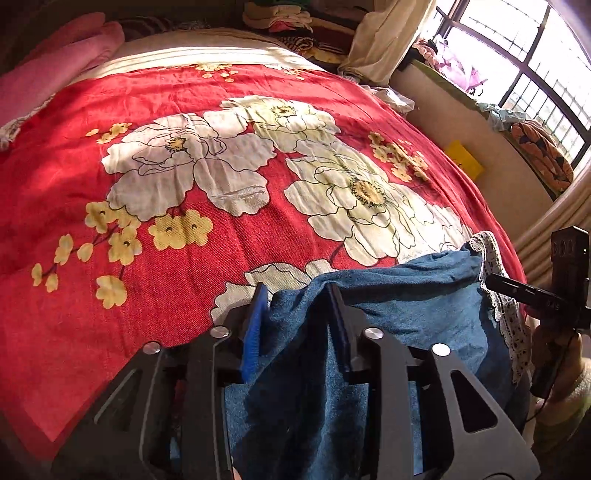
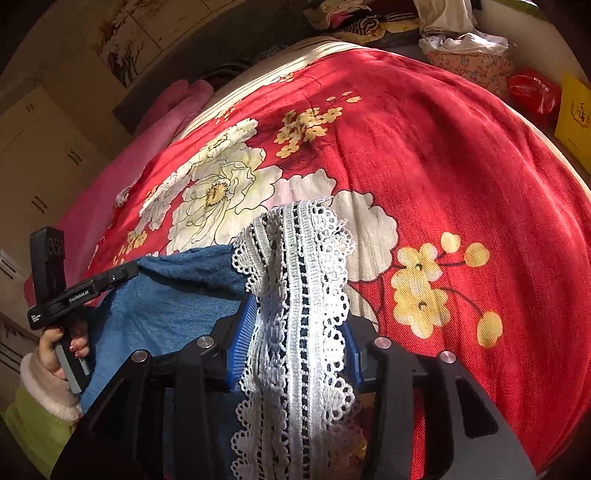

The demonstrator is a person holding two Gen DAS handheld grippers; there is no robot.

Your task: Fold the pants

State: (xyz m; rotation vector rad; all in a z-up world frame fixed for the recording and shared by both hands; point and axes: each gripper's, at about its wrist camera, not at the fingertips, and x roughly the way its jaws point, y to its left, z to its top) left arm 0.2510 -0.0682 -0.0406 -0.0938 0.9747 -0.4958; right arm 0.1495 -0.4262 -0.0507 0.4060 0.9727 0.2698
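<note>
The pants (image 1: 406,306) are blue denim with a white lace trim (image 1: 495,280) along one edge. My left gripper (image 1: 299,295) is shut on the denim, which bunches between its blue pads and hangs down in front of the camera. My right gripper (image 2: 299,317) is shut on the lace trim (image 2: 299,280), with denim (image 2: 177,295) stretching off to its left toward the other gripper. Both hold the pants raised above a red flowered bedspread (image 1: 221,229). Each gripper shows at the edge of the other's view, the right one (image 1: 535,295) and the left one (image 2: 88,288).
The bed (image 2: 443,155) fills both views. A pink folded blanket (image 1: 55,74) lies at the far left, clothes are piled at the bed's head (image 1: 295,18), and a window sill with clutter (image 1: 517,122) runs along the right. A yellow bag (image 2: 572,118) stands beside the bed.
</note>
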